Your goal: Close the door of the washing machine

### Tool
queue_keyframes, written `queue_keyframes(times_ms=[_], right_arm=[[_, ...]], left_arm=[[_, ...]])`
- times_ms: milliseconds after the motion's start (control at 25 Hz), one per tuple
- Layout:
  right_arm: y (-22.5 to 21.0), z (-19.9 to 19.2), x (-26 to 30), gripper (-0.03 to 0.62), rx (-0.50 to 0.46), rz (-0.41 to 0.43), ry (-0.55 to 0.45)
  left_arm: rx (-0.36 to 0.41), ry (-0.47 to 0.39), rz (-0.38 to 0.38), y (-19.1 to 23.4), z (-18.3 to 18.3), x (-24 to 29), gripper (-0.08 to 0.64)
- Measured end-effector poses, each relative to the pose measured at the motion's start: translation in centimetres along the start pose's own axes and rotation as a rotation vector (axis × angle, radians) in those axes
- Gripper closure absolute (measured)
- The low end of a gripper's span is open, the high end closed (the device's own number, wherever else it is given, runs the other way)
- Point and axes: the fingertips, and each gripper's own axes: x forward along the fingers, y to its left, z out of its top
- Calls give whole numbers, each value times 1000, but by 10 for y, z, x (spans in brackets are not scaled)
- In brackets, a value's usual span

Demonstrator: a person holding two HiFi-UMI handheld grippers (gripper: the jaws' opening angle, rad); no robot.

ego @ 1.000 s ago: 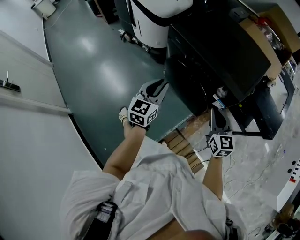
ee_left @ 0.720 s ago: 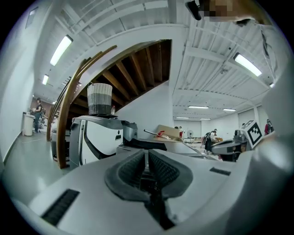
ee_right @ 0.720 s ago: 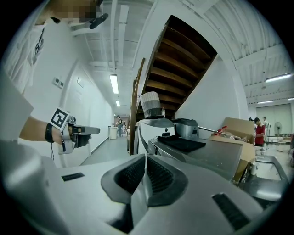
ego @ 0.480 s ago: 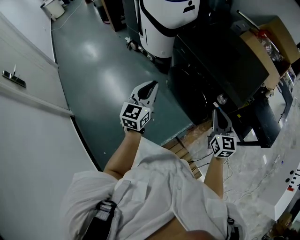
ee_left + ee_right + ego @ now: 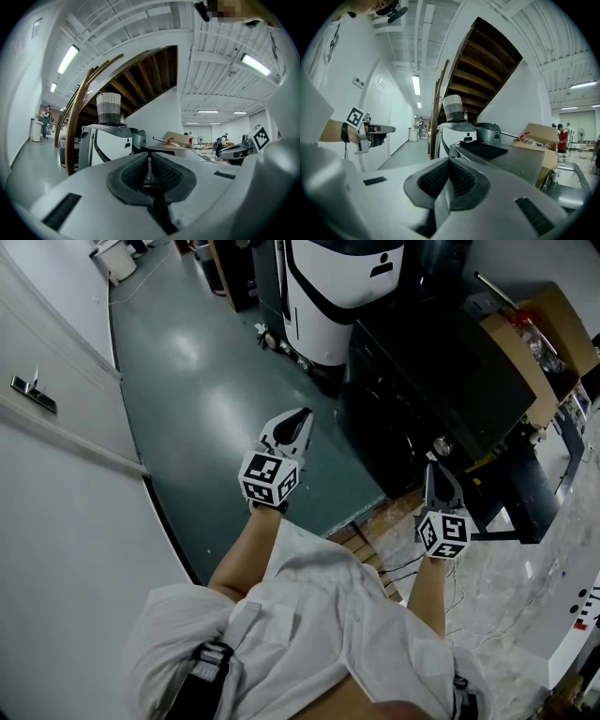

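The washing machine [image 5: 441,352] is a dark box at the upper right of the head view. Its round door [image 5: 380,423] looks flush with the dark front, though the shadow hides the seam. My left gripper [image 5: 298,418] hovers over the floor just left of the door, apart from it. Its jaws have just been closing and now stand shut [image 5: 149,161] with nothing between them. My right gripper [image 5: 433,468] is held at the machine's near corner. It is shut and empty [image 5: 447,171]. The machine's grey top [image 5: 506,159] lies ahead of it.
A white and black unit [image 5: 337,287] with a woven basket [image 5: 108,108] on top stands beyond the machine. A cardboard box [image 5: 544,329] sits to its right. Wooden slats [image 5: 361,526] lie by my feet. A white wall [image 5: 56,502] runs along the left of the green floor [image 5: 197,390].
The left gripper has drawn back to the left from the machine's door, and its jaws have closed. The right gripper has barely shifted.
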Motion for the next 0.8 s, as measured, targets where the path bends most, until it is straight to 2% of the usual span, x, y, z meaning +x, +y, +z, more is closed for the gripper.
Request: queue_keyframes(times_ms=[800], right_arm=[[4, 11, 7, 566, -14, 3, 7]], left_arm=[[-50, -25, 62, 17, 2, -12, 531]])
